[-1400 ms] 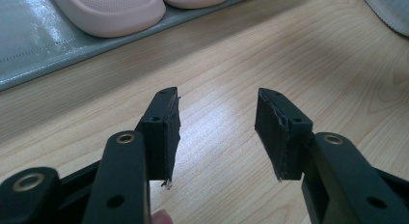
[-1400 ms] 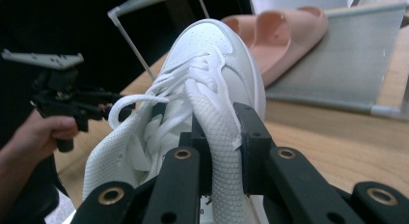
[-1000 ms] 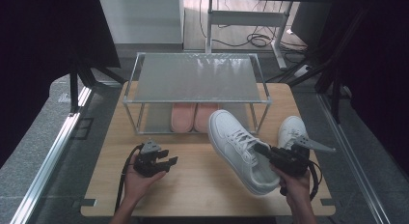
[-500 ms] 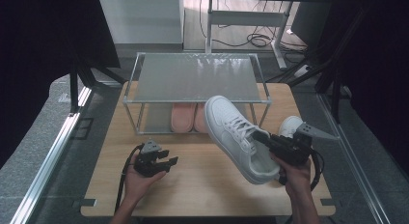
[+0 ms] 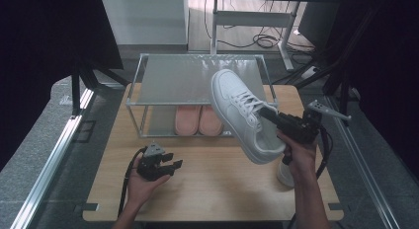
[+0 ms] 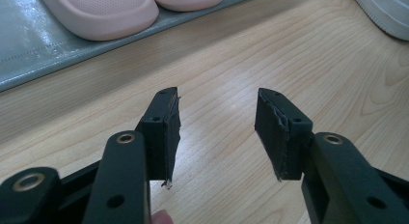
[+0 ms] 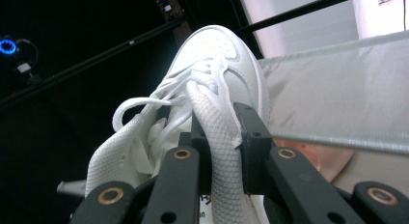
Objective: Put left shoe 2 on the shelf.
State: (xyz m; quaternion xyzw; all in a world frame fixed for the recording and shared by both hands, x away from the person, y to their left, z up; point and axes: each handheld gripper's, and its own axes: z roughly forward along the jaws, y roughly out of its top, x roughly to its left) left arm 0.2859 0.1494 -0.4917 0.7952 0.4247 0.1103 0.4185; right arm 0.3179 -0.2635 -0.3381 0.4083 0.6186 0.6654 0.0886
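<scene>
Between the jaws of the right gripper (image 7: 219, 151) sat the tongue of a white sneaker (image 5: 243, 113), pinched tight and held up in the air over the front edge of the metal shoe rack (image 5: 163, 78) (no brand mark or writing could be read on it). A second white sneaker (image 5: 285, 172) stood on the counter (image 5: 217, 184) below that hand. Pink slippers (image 5: 200, 120) lay on the rack's lower shelf. The left gripper (image 5: 165, 165) rested low over the counter, jaws spread wide on nothing.

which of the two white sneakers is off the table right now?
The white sneaker gripped at its tongue by the right gripper, lifted and tilted with its toe over the rack's top shelf. The other white sneaker sits on the table beneath the right hand.
</scene>
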